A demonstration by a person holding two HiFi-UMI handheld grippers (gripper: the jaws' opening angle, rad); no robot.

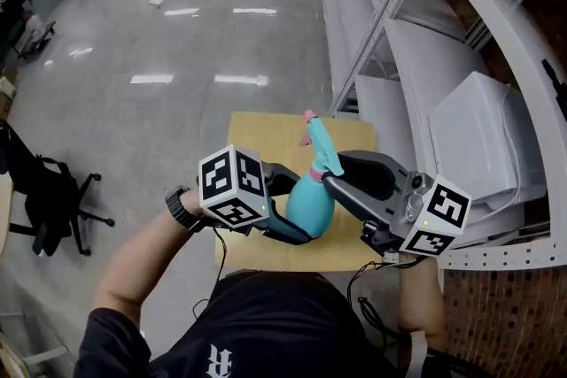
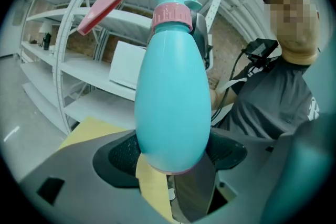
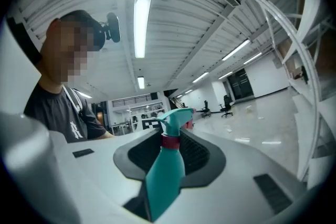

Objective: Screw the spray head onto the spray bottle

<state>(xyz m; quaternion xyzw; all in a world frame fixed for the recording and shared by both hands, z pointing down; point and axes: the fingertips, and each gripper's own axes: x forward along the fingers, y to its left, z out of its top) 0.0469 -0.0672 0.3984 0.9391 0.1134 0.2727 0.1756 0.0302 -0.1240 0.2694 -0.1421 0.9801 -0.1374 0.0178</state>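
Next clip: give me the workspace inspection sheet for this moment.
Surface: small yellow table, below the grippers.
Job's things: teal spray bottle held above the table; spray head sits on its neck at a pink collar.
Clutter: nothing seen.
Grippers: left gripper shut on the bottle's lower body; right gripper has its jaws either side of the collar, contact unclear.
Cables: black cable hanging under the left gripper.
Surroundings: white shelving, office chair, glossy floor.
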